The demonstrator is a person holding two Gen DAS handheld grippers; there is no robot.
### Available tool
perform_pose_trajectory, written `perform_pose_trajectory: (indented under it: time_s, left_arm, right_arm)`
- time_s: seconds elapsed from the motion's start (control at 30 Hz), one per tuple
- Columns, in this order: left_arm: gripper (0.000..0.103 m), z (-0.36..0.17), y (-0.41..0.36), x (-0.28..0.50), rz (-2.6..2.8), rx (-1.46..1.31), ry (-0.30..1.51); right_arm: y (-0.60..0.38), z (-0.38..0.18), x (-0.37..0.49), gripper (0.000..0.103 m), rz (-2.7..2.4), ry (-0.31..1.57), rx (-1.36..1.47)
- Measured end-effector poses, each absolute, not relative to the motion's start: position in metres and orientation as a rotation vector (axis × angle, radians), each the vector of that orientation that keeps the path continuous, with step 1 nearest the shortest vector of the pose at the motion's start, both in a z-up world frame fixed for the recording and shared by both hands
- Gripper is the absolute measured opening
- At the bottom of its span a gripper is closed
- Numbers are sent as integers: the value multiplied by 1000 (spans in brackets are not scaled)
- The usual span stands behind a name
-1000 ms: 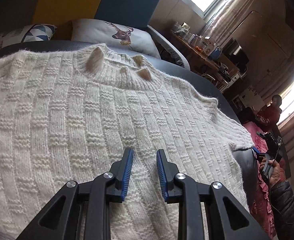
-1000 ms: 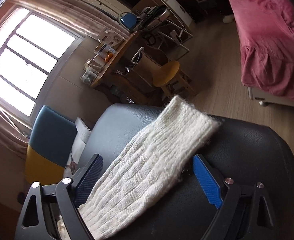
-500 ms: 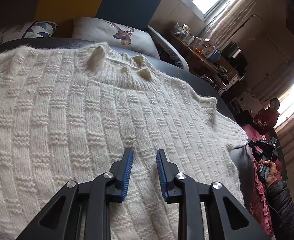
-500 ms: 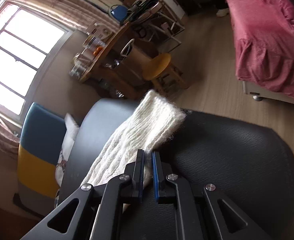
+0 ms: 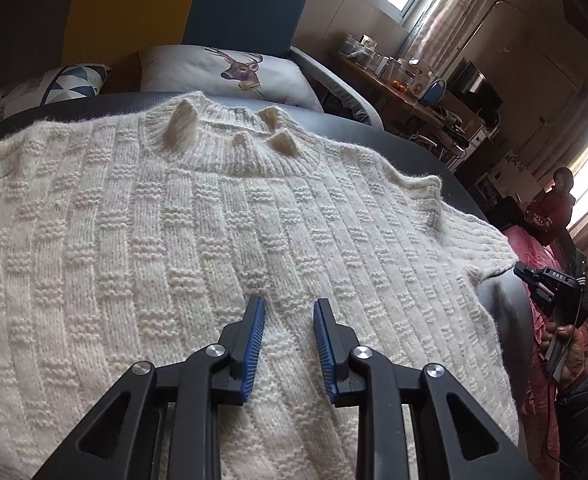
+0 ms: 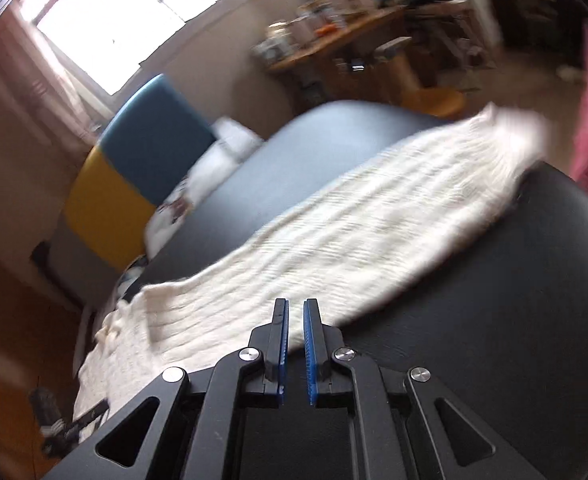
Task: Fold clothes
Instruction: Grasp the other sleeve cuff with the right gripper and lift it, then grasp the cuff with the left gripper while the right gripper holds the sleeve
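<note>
Left gripper [image 5: 288, 310] hovers half-open over the cream chunky-knit sweater [image 5: 174, 248] spread flat on a round black leather surface [image 6: 513, 300], nothing between its blue pads. Right gripper [image 6: 295, 312] is closed at the edge of the sweater's outstretched sleeve [image 6: 373, 216]; whether it pinches the knit is unclear.

- The cream sweater [image 5: 198, 240] covered most of the dark table [image 5: 373, 132], leaving bare surface only along the far rim.
- Beside the spread sleeve [image 6: 373, 216], a broad stretch of table lay bare.
- Pillows [image 5: 230, 72] crowded the table's far edge.
</note>
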State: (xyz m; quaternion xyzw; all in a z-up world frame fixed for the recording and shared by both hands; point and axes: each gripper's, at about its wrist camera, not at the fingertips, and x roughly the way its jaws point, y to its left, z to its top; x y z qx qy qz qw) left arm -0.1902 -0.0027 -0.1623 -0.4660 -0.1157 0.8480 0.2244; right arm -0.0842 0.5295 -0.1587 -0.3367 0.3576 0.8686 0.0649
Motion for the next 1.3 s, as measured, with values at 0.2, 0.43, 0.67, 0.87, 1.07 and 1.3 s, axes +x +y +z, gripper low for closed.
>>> perform_pose_trajectory:
  time_s: [0.2, 0.43, 0.67, 0.87, 1.07, 1.3]
  left_arm:
    - [25, -164, -8, -191, 2317, -1283, -360]
    - [25, -164, -8, -188, 2322, -1285, -363]
    - [23, -151, 9, -192, 2319, -1395, -286]
    - [22, -139, 27, -211, 2154, -1459, -574]
    - [29, -129, 96, -231, 1804, -1493, -779]
    - [34, -150, 178, -249, 1543, -1559, -944]
  right_arm:
    - [594, -181, -47, 49, 2351, 1307, -833]
    - [630, -184, -89, 67, 2319, 1397, -707]
    - [599, -166, -137, 10, 2454, 1103, -881]
    - [535, -134, -154, 10, 2702, 713, -1037]
    - [458, -134, -152, 10, 2840, 381, -1206]
    - [405, -169, -142, 10, 2824, 72, -1372]
